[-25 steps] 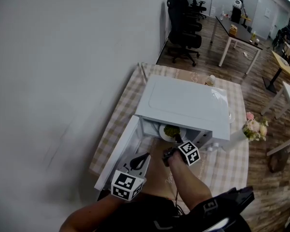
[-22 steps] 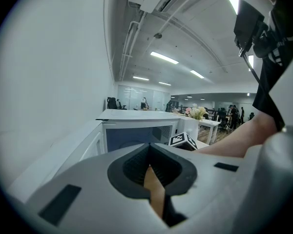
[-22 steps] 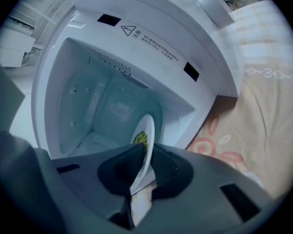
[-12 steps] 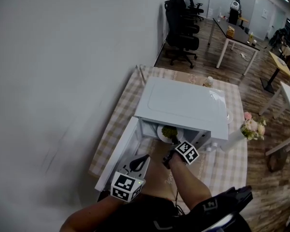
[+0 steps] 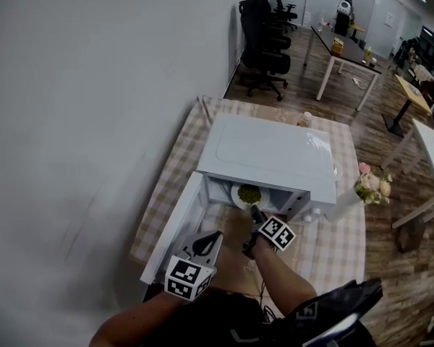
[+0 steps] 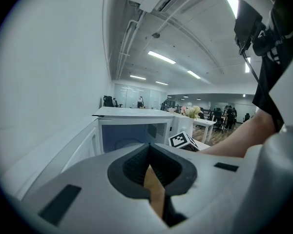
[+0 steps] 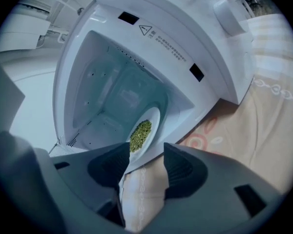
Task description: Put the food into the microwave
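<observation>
A white microwave stands on the checked table with its door swung open to the left. A white plate of green food rests on the cavity floor at the front. My right gripper points into the opening. Its jaws have just been opening and now stand open, with the plate's near rim between them and untouched by the pads. My left gripper hangs shut and empty in front of the open door, pointing at the microwave.
A grey wall runs along the left. A vase of flowers stands at the table's right edge beside the microwave. The checked tablecloth shows round the oven. Office chairs and desks stand beyond.
The right gripper's marker cube has rolled a little and its jaws sit slightly back from the plate. The plate stays at the cavity's front. The left gripper has not moved.
</observation>
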`<state>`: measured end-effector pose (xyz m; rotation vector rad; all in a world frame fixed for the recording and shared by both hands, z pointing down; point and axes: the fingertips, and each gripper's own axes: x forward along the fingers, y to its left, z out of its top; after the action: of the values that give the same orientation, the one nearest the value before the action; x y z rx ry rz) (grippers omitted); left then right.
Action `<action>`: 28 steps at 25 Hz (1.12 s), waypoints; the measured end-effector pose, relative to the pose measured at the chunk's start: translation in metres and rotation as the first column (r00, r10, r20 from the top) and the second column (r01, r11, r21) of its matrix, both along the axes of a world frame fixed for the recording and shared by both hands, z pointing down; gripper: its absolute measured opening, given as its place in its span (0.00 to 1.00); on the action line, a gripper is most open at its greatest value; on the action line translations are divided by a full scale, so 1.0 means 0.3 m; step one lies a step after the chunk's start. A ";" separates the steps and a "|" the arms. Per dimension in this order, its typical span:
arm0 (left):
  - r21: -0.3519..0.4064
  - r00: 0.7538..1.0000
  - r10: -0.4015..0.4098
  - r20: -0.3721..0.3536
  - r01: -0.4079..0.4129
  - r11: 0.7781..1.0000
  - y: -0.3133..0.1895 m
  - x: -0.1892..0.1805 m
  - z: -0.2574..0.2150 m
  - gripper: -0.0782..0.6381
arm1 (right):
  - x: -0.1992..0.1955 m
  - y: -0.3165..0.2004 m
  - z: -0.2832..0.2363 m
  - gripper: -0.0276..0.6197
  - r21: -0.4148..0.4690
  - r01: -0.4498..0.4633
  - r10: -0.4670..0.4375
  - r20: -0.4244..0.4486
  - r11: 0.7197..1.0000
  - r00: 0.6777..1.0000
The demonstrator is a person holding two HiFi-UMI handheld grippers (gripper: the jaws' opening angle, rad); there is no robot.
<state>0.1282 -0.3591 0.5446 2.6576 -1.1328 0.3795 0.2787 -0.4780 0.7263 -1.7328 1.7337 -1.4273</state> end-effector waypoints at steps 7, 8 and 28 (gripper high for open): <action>0.002 1.000 -0.003 0.000 0.003 1.000 0.009 -0.009 0.005 0.12 | -0.078 0.044 -0.004 0.10 0.017 0.149 -0.144 -0.158 0.989 0.977; 0.004 1.000 -0.006 0.003 0.006 1.000 0.009 -0.011 0.006 0.12 | -0.086 0.031 -0.003 0.09 0.016 0.164 -0.159 -0.171 0.986 0.972; 0.007 0.999 -0.048 -0.002 0.048 0.999 0.009 -0.053 -0.009 0.12 | -0.051 -0.173 -0.008 0.08 -0.025 0.183 -0.184 -0.252 0.983 0.950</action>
<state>0.1121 -0.3565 0.5420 2.6310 -1.1969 0.3649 0.2634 -0.5301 0.7240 -1.8661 2.0754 -1.3242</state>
